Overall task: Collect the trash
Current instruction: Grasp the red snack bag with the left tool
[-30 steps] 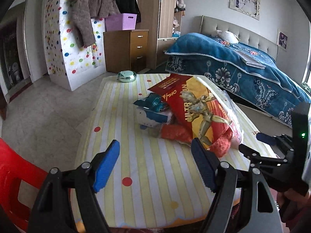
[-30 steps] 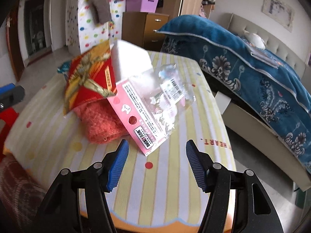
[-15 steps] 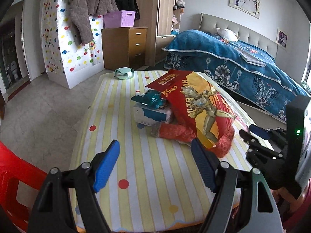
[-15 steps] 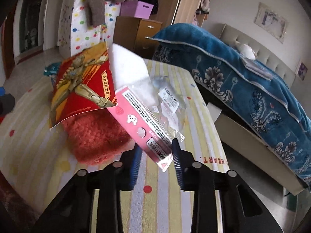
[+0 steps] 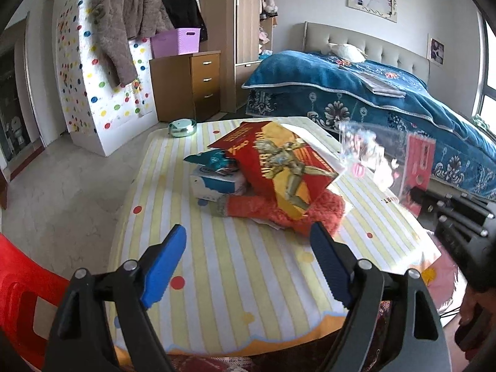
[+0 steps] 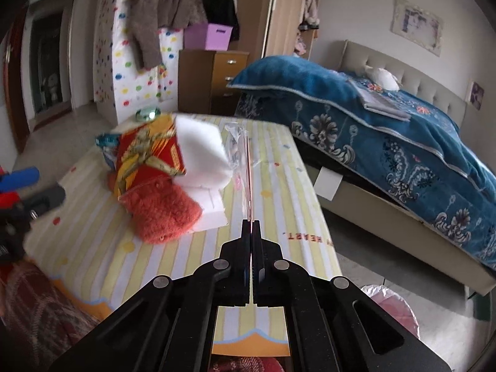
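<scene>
My right gripper (image 6: 251,226) is shut on a pink-and-clear plastic package (image 6: 245,158), held edge-on above the striped table (image 6: 279,192). In the left wrist view the package (image 5: 387,161) hangs lifted at the right, above the table edge. My left gripper (image 5: 248,266) is open and empty over the table's near end. A red and yellow printed bag (image 5: 279,164) lies on an orange knitted item (image 5: 279,210), beside a white and blue box (image 5: 217,183) with a teal wrapper (image 5: 210,159) on top. White foam sheets (image 6: 201,155) lie by the bag.
A small green round tin (image 5: 182,127) sits at the table's far end. A red chair (image 5: 18,282) stands at the left. A bed with a blue blanket (image 6: 387,130) is at the right. A bin with a pink liner (image 6: 390,307) stands on the floor below the right gripper.
My right gripper closed on the pink-and-clear package and lifted it off the pile, turning it edge-on. My left gripper stayed open and barely moved.
</scene>
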### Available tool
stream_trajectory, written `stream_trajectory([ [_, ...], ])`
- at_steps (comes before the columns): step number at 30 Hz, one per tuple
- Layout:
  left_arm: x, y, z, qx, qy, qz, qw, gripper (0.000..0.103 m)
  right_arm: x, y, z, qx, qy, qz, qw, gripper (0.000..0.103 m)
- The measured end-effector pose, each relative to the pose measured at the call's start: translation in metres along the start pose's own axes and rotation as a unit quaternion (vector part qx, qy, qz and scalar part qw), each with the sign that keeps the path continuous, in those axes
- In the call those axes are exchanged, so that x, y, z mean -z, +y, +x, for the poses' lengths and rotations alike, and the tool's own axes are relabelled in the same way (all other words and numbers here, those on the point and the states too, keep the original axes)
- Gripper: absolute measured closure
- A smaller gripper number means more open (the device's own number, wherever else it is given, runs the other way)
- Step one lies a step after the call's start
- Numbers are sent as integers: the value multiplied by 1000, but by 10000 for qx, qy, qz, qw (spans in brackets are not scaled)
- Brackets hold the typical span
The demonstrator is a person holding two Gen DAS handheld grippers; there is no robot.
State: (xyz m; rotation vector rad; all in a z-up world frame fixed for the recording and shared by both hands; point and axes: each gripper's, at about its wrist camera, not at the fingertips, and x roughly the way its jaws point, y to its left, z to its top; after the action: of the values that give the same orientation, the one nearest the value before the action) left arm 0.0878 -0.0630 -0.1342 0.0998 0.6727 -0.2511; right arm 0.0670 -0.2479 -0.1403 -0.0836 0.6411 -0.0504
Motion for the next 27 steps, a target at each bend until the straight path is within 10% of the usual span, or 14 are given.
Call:
stream_trajectory([
  [19,-22,-70,67,-226,48,983,9949,25,-14,-57,3,22,-4,791,9969,103],
  [27,-27,-73,82,-400,80,1056,9936,47,-11,-60,7,41,61,816,9966,103],
])
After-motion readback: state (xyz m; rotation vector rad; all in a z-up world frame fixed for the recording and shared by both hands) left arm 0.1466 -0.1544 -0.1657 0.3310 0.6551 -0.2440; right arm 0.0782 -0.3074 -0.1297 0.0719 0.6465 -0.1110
